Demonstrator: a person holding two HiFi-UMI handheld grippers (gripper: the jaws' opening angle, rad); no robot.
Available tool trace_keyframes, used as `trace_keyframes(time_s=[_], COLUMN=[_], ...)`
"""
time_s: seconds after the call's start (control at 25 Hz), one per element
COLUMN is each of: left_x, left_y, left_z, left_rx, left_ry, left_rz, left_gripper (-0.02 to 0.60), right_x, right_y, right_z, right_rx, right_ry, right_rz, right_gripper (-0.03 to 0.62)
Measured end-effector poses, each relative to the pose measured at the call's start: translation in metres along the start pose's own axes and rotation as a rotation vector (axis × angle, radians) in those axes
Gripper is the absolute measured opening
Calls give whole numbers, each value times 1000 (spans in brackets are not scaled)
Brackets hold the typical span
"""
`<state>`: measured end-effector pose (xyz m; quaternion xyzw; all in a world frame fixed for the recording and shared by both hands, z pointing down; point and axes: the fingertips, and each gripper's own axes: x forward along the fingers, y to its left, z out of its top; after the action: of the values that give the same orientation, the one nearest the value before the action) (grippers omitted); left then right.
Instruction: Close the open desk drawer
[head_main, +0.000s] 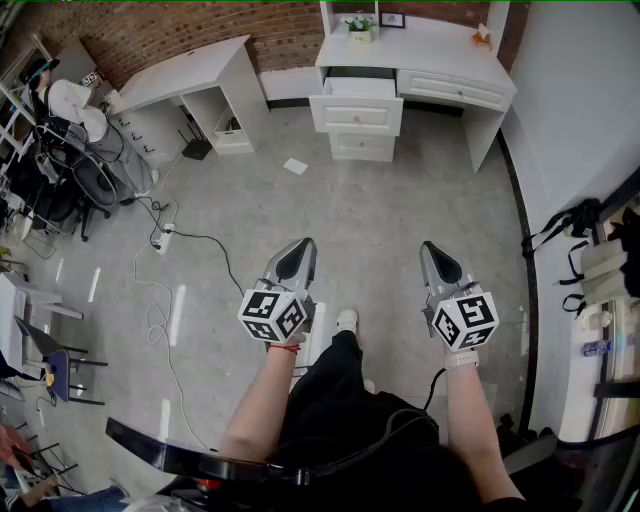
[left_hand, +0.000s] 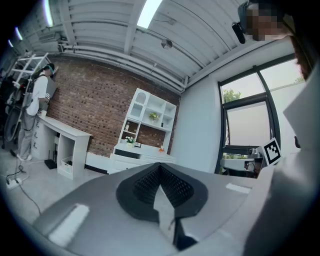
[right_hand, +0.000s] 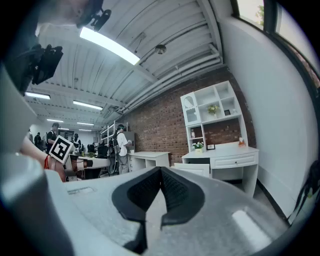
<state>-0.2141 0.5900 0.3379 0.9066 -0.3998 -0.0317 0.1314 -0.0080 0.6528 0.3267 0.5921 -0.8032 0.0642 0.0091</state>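
The white desk (head_main: 440, 50) stands against the brick wall, far ahead across the floor. Its upper left drawer (head_main: 357, 104) is pulled out, the front standing proud of the drawers below. The right gripper view shows that drawer (right_hand: 192, 169) sticking out from the desk (right_hand: 227, 152). In the left gripper view the desk (left_hand: 136, 156) is small and distant. My left gripper (head_main: 298, 252) and right gripper (head_main: 433, 252) are held low, side by side, well short of the desk. Both are shut with nothing between the pads, as seen at the left gripper (left_hand: 160, 168) and right gripper (right_hand: 161, 173).
A second white desk (head_main: 190, 80) stands at the back left. A power strip and cables (head_main: 162, 240) trail over the floor on the left, and a paper scrap (head_main: 295, 166) lies before the desk. Chairs and gear (head_main: 70, 160) crowd the left side. People stand far left (left_hand: 39, 102).
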Motion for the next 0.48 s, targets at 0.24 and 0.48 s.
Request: trace_keyframes(time_s=[0.24,0.48], left_x=[57,115], left_y=[37,81], left_z=[7,11], left_rx=[-17,-35], left_ry=[5,36], left_rz=[7,-10], left_gripper=[2,2], right_x=[57,124], right_y=[-30,-59], right_z=[1,-4], right_rx=[-4,24], right_ry=[19,49], right_rz=[6,-15], right_gripper=[-2,-2])
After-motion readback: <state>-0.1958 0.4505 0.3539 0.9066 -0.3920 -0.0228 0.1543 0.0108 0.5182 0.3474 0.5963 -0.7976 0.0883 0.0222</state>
